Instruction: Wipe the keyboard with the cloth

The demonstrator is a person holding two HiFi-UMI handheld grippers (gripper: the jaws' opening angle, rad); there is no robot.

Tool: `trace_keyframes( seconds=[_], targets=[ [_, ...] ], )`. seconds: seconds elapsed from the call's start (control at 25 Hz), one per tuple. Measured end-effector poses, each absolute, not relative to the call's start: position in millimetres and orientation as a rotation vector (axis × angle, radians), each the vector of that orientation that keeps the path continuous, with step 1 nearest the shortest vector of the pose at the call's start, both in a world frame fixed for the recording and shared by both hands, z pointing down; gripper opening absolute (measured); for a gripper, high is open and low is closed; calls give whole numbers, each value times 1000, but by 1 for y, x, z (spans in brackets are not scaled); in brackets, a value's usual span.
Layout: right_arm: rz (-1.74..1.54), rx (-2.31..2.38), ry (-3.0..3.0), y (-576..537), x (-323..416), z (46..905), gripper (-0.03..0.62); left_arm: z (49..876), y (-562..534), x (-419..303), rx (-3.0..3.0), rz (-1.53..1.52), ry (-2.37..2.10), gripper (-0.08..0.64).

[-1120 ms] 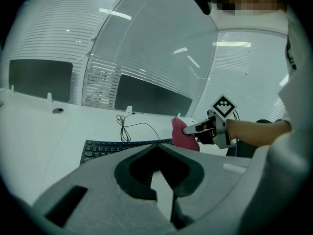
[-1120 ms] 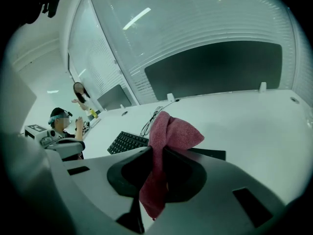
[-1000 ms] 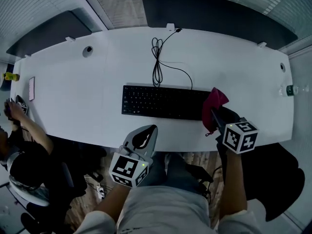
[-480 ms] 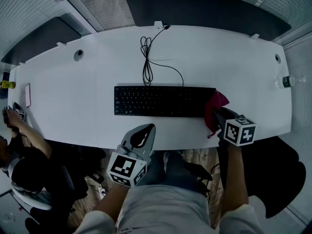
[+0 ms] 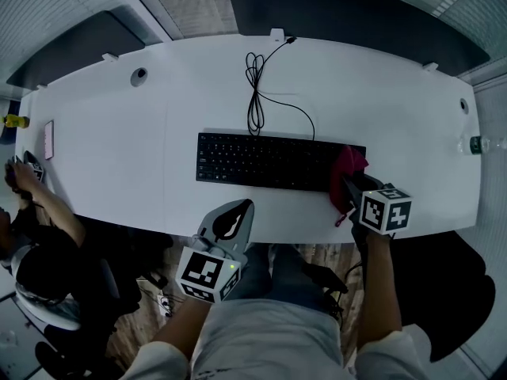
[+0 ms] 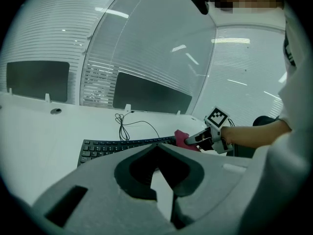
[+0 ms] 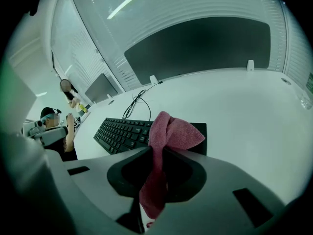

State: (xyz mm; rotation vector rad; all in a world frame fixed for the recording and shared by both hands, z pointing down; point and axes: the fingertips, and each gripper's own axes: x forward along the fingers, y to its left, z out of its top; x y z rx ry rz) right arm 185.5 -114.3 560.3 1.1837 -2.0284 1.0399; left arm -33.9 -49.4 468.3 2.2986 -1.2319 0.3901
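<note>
Right gripper (image 5: 347,187) is clamped on the cloth (image 5: 348,165): pink wad bunched ahead of the tips, tail hanging down between the jaws. The cloth sits at the right end of the keyboard (image 5: 265,161), over its last keys as far as I can tell. The keyboard's long axis runs left-right across the table (image 5: 119,157), so everything to wipe lies left of those jaws. Right is the nearer one. Left gripper (image 5: 235,214) hangs off the near edge, jaws closed on nothing. Count: one keyboard, one cloth, one cable (image 5: 257,101), two grippers.
</note>
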Motion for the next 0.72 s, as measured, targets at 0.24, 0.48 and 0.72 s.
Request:
trace_keyframes(
  seconds=[0.24,0.48,0.72],
  targets=[
    [1029,1086,-2079,-116,135,561,63,468,-49,-52,2281,378,-1261,11],
    [1023,988,-2121,-116,84,560,62,469,-44,-69,2253,369,-1287,11],
    [1008,883,-2173,-115,25,558,63,469,-37,-98,2221,355,-1338,11]
  ],
)
